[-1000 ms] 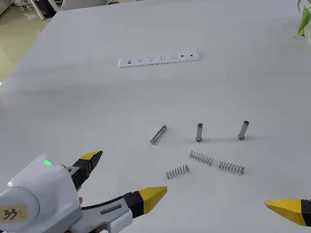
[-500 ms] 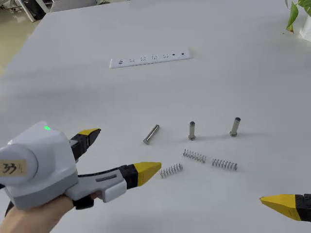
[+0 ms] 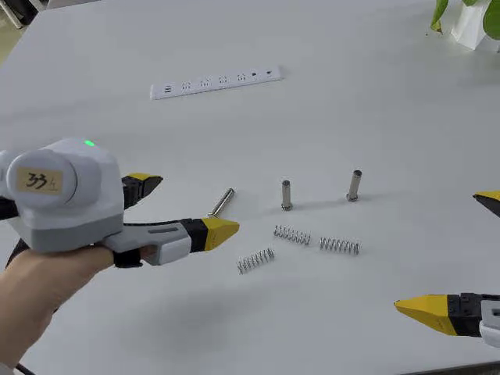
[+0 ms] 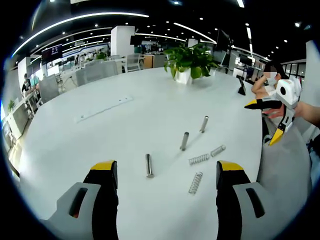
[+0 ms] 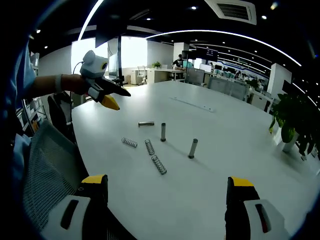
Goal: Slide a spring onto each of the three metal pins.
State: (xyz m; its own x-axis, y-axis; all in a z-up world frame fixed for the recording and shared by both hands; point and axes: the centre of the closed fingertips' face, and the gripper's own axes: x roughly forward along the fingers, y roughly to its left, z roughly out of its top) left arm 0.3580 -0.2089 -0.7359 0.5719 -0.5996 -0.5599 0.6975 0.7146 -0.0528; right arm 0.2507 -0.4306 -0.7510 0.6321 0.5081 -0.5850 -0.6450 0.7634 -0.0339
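In the head view, the left gripper (image 3: 190,205), jaws spread and empty, has the lying pin (image 3: 222,201) at 3 o'clock, axis 1-to-7 o'clock, nearest spring (image 3: 255,260) at 4 o'clock; the right gripper (image 3: 447,251), likewise spread, lies well apart.

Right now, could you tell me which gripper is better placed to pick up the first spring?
Left, probably. The left gripper is open, with one jaw tip close to the nearest spring and the lying pin. The right gripper, also open, sits clearly farther off.
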